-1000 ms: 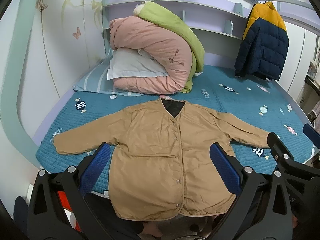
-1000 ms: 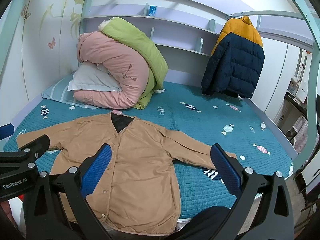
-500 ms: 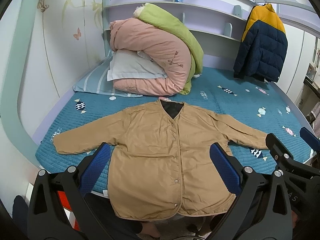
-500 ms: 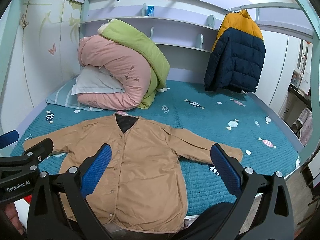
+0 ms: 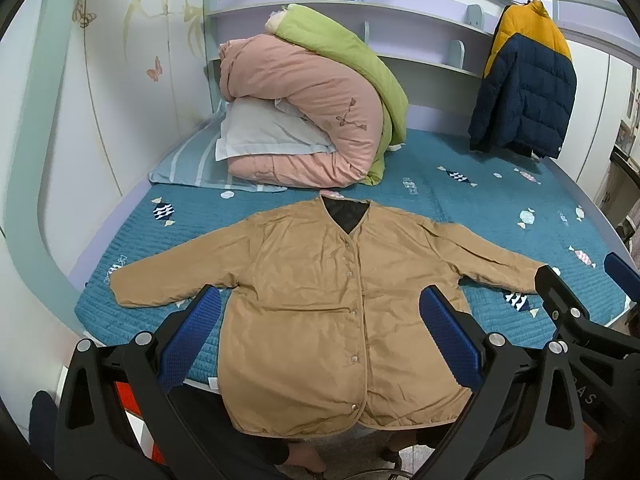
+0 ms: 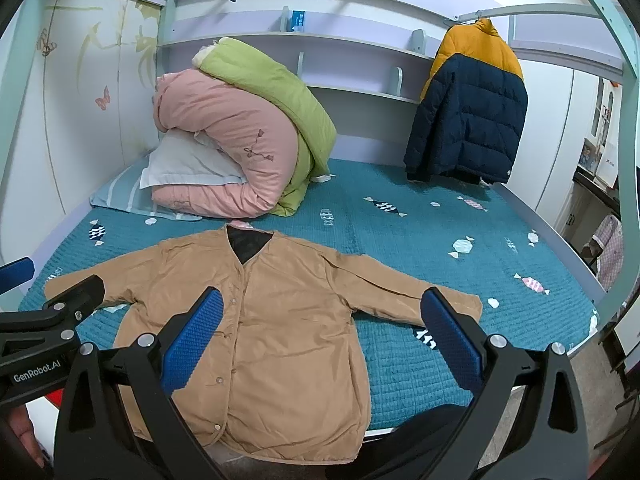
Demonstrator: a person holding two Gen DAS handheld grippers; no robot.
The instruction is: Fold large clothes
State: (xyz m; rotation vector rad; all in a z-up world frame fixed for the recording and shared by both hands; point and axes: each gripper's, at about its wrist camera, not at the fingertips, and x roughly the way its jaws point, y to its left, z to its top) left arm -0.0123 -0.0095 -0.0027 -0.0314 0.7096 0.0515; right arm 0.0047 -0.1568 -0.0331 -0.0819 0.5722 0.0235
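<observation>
- Both hand-held grippers hung above the near edge of the bed, neither touching cloth: the left gripper (image 5: 320,336) had its blue-padded fingers (image 5: 191,336) spread wide and empty, and the right gripper (image 6: 322,336) was likewise spread wide with nothing between its pads.
- Spread flat on the teal bedspread (image 5: 480,200) lay the tan jacket (image 5: 344,292), front up and snapped closed, collar toward the far side, hem hanging slightly over the near edge of the mattress.
- Its left sleeve (image 5: 168,276) reached out toward the left edge of the bed; its right sleeve (image 6: 412,292) stretched out to the right, cuff just beyond the right gripper's right finger in that view.
- At the far left sat a rolled pink duvet (image 5: 304,116) with a green quilt (image 5: 344,52) over it, well apart from the jacket; a navy and yellow puffer coat (image 6: 468,112) hung at the far right.
- By my judgement no fold had yet been made: this was the laid-out, ready stage.
- A sensible next move would be to carry each gripper outward to a sleeve, pinch near the cuff or shoulder, and bring the sleeve across the chest.
- The fabric looked thin and creased, so a shallow pinch might slip or drag the body askew.
</observation>
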